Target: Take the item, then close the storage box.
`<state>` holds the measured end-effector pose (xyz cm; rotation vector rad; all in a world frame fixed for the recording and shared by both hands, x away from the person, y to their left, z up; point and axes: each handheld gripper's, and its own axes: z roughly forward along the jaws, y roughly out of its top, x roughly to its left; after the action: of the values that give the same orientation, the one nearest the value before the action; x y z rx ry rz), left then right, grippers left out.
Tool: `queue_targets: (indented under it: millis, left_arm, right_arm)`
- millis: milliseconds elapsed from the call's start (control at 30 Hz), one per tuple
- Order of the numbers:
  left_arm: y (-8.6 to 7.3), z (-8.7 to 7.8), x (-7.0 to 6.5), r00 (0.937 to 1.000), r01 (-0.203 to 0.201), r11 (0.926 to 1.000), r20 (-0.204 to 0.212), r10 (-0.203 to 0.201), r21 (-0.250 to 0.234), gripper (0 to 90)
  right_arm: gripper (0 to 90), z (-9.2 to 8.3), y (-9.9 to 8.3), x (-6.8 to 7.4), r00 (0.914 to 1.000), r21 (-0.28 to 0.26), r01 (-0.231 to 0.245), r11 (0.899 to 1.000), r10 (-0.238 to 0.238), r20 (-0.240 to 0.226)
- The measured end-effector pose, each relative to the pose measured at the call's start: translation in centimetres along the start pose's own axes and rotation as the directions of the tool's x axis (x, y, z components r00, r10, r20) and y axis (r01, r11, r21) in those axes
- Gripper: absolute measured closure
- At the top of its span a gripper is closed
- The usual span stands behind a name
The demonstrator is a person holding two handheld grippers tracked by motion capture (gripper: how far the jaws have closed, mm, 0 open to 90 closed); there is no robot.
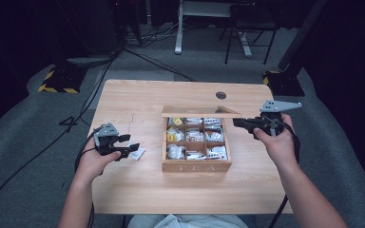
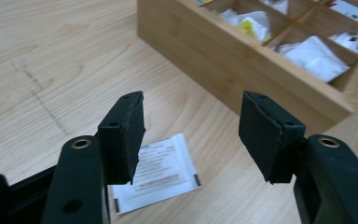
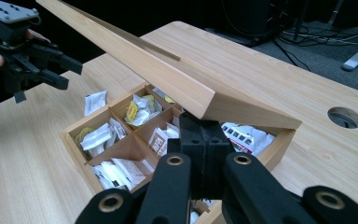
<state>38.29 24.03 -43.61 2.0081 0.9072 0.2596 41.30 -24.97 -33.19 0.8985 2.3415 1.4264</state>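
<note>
- Left gripper (image 1: 132,144), lower left of the high view, jaws apart with nothing between them
- White sachet (image 2: 161,171) lies flat on the table (image 1: 138,99), low in the left gripper view, under the spread jaws, just beside the tea box (image 1: 196,166)
- Right gripper (image 3: 204,135), jaws together under the front edge of the box lid (image 3: 135,51), which stands tilted above the compartments
</note>
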Motion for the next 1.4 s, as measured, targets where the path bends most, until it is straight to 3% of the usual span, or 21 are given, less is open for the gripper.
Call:
queue_targets:
  millis: [233, 367, 600, 667, 967, 1400]
  left_arm:
    - [0.3, -0.2, -2.0, 0.9978, -0.045, 0.9990, 0.049, 0.044, 0.007, 40.4]
    - [0.1, -0.1, -2.4, 0.9973, -0.049, 0.9986, 0.055, 0.048, 0.021, 39.7]
    - [-0.4, -0.1, -2.0, 0.9990, -0.015, 0.9995, 0.042, 0.014, 0.028, 39.5]
    - [-0.4, -0.2, -1.9, 0.9991, -0.025, 0.9993, 0.035, 0.024, 0.028, 39.6]
    - [-0.5, -0.3, -1.7, 0.9999, 0.004, 0.9995, 0.016, -0.005, 0.032, 39.7]
    - [-0.6, -0.7, -1.4, 0.9996, 0.025, 0.9995, 0.013, -0.025, 0.022, 40.5]
  right_arm:
    - [90.0, -0.1, -0.2, -0.1, 1.0000, 0.005, -0.006, 1.000, 0.006, -0.003]
    - [90.0, -0.2, -0.3, -0.1, 0.9999, 0.010, -0.009, 1.000, 0.009, -0.007]
    - [90.0, -0.3, -0.8, -0.1, 0.9998, 0.030, -0.021, 0.999, 0.021, -0.001]
    - [90.0, -0.4, -0.9, -0.1, 0.9996, 0.041, -0.027, 0.999, 0.027, -0.001]
    - [90.0, -0.6, -1.0, 0.4, 0.9991, 0.096, -0.041, 0.995, 0.041, 0.009]
    - [87.0, -0.6, -1.7, 2.0, 0.9992, 0.164, -0.029, 0.986, 0.024, 0.032]
